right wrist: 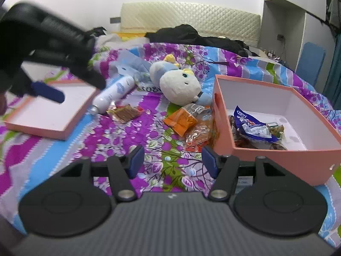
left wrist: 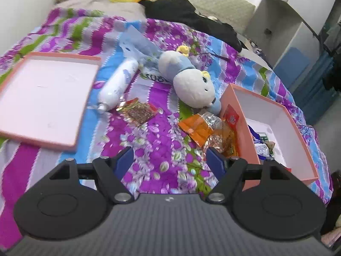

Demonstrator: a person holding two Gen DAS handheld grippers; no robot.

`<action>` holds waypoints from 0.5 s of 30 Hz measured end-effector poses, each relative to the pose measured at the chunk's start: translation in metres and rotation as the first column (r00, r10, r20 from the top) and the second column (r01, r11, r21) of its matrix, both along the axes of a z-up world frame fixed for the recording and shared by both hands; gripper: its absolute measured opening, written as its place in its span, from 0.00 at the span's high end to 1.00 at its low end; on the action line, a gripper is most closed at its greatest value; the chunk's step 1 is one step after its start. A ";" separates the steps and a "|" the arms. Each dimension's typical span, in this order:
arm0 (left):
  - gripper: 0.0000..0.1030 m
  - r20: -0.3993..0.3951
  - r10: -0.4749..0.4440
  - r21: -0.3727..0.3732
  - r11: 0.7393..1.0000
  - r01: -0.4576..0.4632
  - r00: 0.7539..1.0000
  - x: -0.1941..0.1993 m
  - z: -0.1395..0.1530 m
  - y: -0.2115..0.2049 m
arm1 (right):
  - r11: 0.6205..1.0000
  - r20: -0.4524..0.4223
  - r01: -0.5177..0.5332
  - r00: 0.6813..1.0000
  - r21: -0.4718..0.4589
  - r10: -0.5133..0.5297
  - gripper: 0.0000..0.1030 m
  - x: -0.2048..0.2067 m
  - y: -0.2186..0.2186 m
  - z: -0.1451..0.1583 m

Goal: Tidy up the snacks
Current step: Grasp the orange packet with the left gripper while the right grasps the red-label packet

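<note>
Both claws, left gripper (left wrist: 169,160) and right gripper (right wrist: 172,160), gaped empty. 2 crinkly orange foil snack packets (right wrist: 187,125) beside open pink cardboard box (right wrist: 277,160) judged light, slippery, crushable; pinch at sealed edge.

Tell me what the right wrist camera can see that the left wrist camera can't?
Only the right wrist view shows the left gripper from outside, blurred above the box lid, and the blue snack bag clearly inside the pink box. Only the left wrist view shows the box's red sticker. Both show the plush toy, white bottle and orange packets.
</note>
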State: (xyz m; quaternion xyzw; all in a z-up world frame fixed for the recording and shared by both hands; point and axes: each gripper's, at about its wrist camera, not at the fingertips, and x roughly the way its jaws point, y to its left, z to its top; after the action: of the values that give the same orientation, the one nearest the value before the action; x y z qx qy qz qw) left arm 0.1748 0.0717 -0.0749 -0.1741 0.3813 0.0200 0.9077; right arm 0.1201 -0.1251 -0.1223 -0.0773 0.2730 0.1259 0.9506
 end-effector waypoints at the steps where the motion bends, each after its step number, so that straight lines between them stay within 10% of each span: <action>1: 0.24 -0.006 -0.016 0.001 1.000 0.016 1.000 0.011 -0.006 0.004 | 1.000 0.002 0.012 1.000 -0.012 -0.012 0.41 0.007 0.007 -0.006; 8: 0.23 -0.081 -0.205 -0.043 0.978 0.202 0.975 0.111 -0.062 0.019 | 0.986 0.016 0.131 0.991 -0.104 -0.130 0.41 0.063 0.039 -0.046; 15: 0.17 -0.104 -0.420 -0.037 0.907 0.419 0.901 0.205 -0.097 -0.009 | 0.956 0.017 0.195 0.981 -0.222 -0.196 0.43 0.118 0.053 -0.088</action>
State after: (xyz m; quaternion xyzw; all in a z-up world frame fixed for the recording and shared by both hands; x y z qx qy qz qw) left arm 0.3800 0.0625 -0.1717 -0.0930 0.4591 -0.1689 0.8672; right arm 0.2379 -0.0724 -0.2098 -0.1555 0.2939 0.0004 0.9431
